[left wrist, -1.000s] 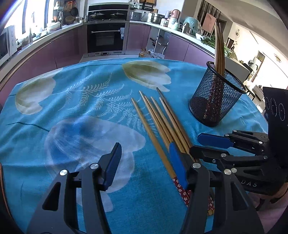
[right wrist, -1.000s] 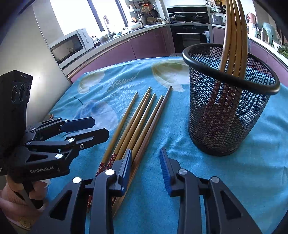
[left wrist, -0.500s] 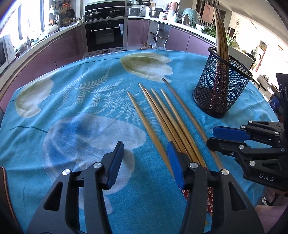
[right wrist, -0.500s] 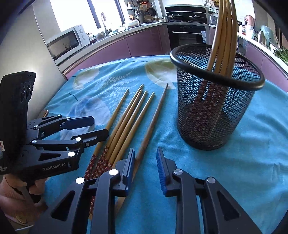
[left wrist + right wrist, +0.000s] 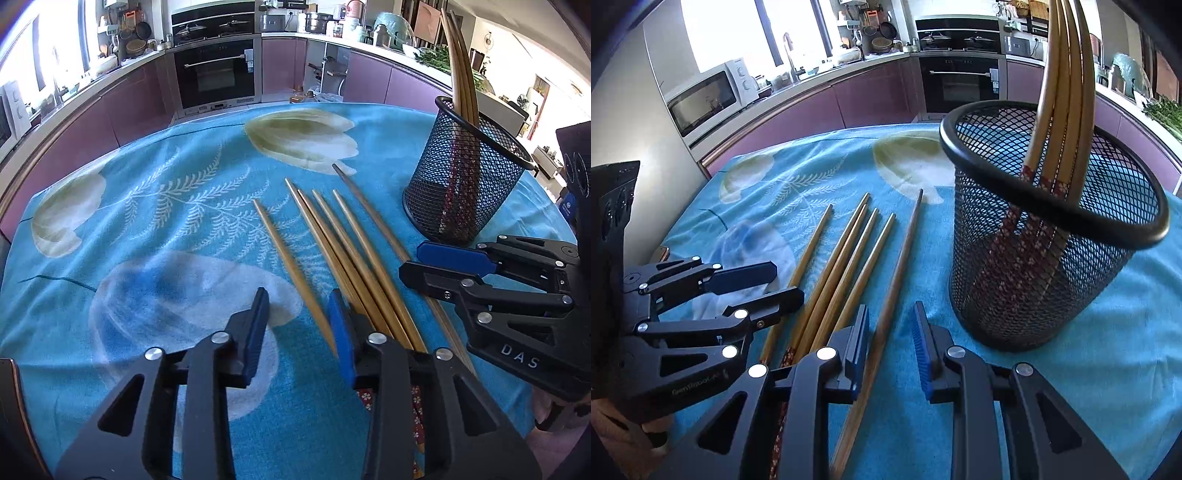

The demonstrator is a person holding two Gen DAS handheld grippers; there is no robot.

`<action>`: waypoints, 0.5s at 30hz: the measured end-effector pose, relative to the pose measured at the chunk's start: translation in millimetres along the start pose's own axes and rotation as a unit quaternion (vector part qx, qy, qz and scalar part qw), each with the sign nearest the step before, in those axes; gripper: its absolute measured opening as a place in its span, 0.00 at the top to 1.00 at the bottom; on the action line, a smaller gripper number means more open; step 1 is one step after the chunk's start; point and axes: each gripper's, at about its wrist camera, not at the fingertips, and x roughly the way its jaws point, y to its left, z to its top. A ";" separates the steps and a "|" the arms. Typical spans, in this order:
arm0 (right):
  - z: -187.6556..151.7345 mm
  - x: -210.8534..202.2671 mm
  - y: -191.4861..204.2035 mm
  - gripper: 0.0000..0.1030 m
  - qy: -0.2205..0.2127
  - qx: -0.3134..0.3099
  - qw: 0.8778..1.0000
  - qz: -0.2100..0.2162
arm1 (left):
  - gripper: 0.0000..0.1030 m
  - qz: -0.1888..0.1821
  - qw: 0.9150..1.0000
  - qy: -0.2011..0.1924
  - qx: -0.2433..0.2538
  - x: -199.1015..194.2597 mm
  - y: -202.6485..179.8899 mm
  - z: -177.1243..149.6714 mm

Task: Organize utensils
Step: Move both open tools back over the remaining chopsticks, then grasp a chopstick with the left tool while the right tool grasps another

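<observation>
Several bamboo chopsticks (image 5: 351, 251) (image 5: 846, 258) lie side by side on the blue cloth. My left gripper (image 5: 297, 325) (image 5: 786, 282) straddles the leftmost chopstick (image 5: 284, 251); its jaws are closing and the stick lies close to the right pad without being pinched. My right gripper (image 5: 892, 336) (image 5: 412, 258) straddles the darker chopstick (image 5: 905, 251) (image 5: 369, 210) at the right of the row. Its jaws are closing too, with a gap left on both sides. A black mesh cup (image 5: 979, 295) (image 5: 432, 192) stands upright to the right and holds more chopsticks (image 5: 1063, 92) (image 5: 460, 74).
A blue flowered tablecloth (image 5: 147, 221) covers the round table, whose far edge drops to the kitchen floor. Purple cabinets, an oven (image 5: 216, 77) and a microwave (image 5: 709, 99) line the room behind. A hand (image 5: 613, 424) grips the left tool at the near table edge.
Both grippers' jaws have narrowed. The darker chopstick has slid right, away from the other sticks, and now lies apart. Both hands have stayed almost in place.
</observation>
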 end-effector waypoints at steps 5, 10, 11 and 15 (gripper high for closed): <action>-1.0 -0.3 -4.7 0.92 0.001 0.017 1.000 0.019 | 0.85 -0.016 1.000 -0.001 -0.016 0.0 1.6 -0.6; -4.4 -5.4 -10.1 0.94 0.000 0.034 0.999 0.032 | 0.91 -0.029 0.999 -0.004 -0.032 -2.2 3.7 -3.5; -4.9 -7.7 -11.1 0.94 -0.002 0.036 0.999 0.034 | 0.92 -0.030 0.999 -0.004 -0.034 -3.1 4.3 -4.2; -6.6 -18.3 -8.7 0.94 -0.011 0.031 0.998 0.044 | 0.92 -0.039 0.998 -0.010 -0.041 -9.8 6.1 -7.9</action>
